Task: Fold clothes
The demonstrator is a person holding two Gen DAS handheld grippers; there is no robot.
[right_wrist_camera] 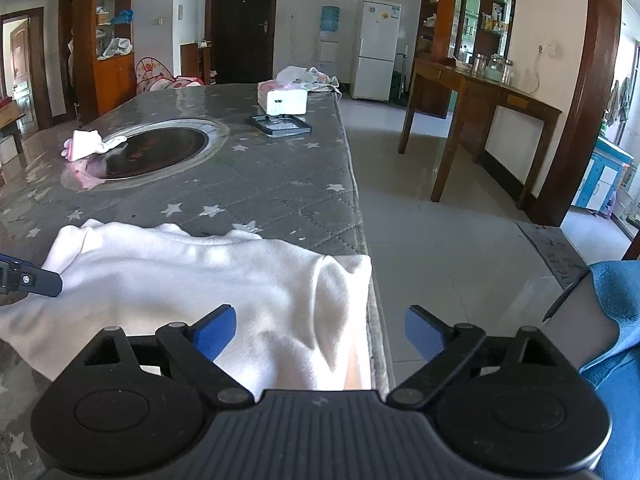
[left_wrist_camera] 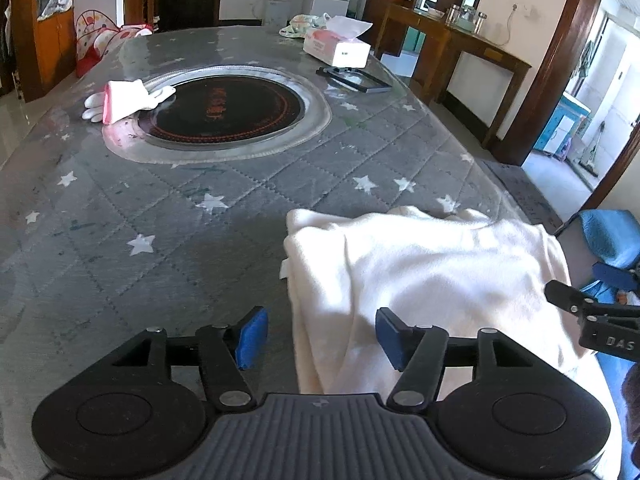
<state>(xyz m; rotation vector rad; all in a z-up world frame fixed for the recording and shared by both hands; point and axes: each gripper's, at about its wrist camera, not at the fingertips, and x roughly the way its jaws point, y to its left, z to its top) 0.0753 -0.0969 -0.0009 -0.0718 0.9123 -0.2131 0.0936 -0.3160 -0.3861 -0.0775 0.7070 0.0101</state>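
Note:
A cream-white garment (left_wrist_camera: pixel 432 276) lies folded over at the near right corner of the grey star-quilted table (left_wrist_camera: pixel 168 216). In the right wrist view the same garment (right_wrist_camera: pixel 192 280) drapes over the table's right edge. My left gripper (left_wrist_camera: pixel 320 338) hovers open over the garment's left edge, its blue pads apart and pressing on nothing. My right gripper (right_wrist_camera: pixel 320 332) stands wide open above the garment's right part at the table edge, with cloth below the gap but not pinched. The right gripper's black tip (left_wrist_camera: pixel 576 304) shows at the right of the left wrist view.
A round black hotplate (left_wrist_camera: pixel 220 110) is set into the table's middle, with white and pink gloves (left_wrist_camera: pixel 120 100) beside it. A tissue box (left_wrist_camera: pixel 336 50) and a dark tray (left_wrist_camera: pixel 354 79) sit farther back. A wooden side table (right_wrist_camera: pixel 480 96) stands to the right, across tiled floor.

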